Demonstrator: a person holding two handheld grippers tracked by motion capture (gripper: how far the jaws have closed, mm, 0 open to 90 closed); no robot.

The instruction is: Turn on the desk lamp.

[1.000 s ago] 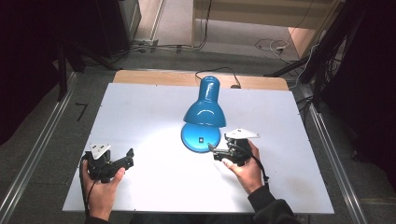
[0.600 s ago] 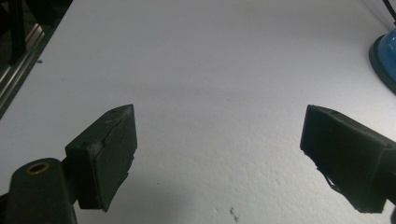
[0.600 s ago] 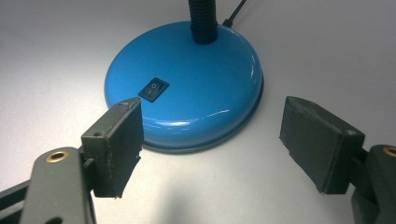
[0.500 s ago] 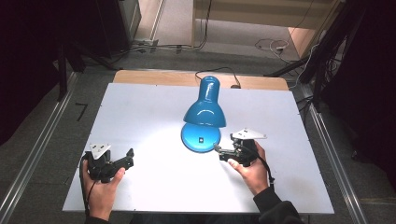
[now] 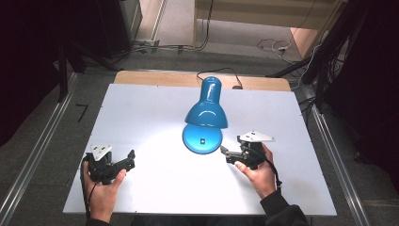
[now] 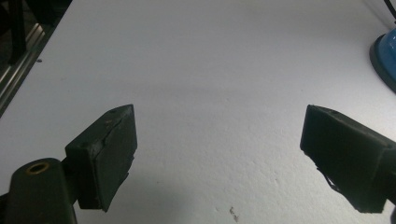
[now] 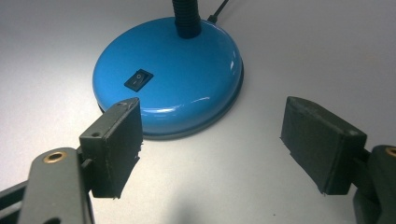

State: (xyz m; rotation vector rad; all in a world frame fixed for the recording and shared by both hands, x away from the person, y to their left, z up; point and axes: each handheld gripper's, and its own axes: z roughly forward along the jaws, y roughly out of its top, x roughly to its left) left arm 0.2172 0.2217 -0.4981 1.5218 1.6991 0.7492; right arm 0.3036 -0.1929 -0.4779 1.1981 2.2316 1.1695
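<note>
Facing the blue lamp, right gripper fingers spread; left gripper likewise; no legible writing.

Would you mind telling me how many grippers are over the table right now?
2. The left gripper is near the table's front left, jaws open. The right gripper sits just right of the blue lamp's base, jaws open too.

Black tongs with blocky pads, brass-ringed screw holes, grey three-cornered plates, trailing cables, dark sleeve.
</note>
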